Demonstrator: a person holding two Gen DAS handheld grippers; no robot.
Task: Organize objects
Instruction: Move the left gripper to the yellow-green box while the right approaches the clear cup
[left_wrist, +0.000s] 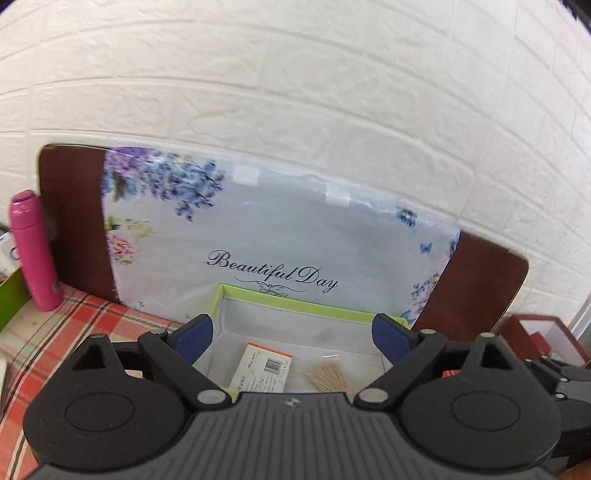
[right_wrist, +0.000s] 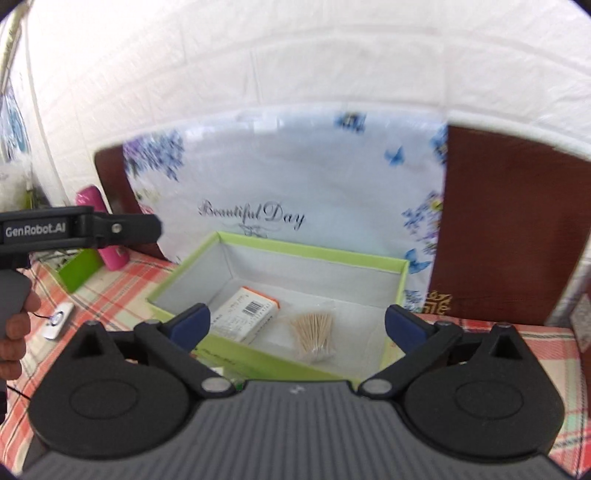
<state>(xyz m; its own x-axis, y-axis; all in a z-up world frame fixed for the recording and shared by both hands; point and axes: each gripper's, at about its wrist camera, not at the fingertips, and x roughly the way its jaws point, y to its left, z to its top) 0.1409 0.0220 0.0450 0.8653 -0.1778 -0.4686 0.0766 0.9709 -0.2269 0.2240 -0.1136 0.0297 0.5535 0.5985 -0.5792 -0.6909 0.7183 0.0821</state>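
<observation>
A light green open box (right_wrist: 314, 254) with a grey inside stands on the plaid tablecloth; it also shows in the left wrist view (left_wrist: 295, 301). In it lie a white and orange carton (right_wrist: 245, 314) and a clear bag of toothpicks (right_wrist: 314, 332), which the left wrist view also shows as carton (left_wrist: 264, 369) and toothpicks (left_wrist: 330, 376). My left gripper (left_wrist: 293, 341) is open and empty above the box's near edge. My right gripper (right_wrist: 297, 325) is open and empty over the box. The left gripper's body (right_wrist: 74, 229) shows at the right view's left.
A floral "Beautiful Day" package (left_wrist: 280, 236) leans on a brown board (right_wrist: 509, 221) by the white brick wall. A pink bottle (left_wrist: 35, 247) and a green box lid (right_wrist: 79, 271) stand at left. A small white device (right_wrist: 57, 319) lies on the cloth. A red box (left_wrist: 535, 332) is at right.
</observation>
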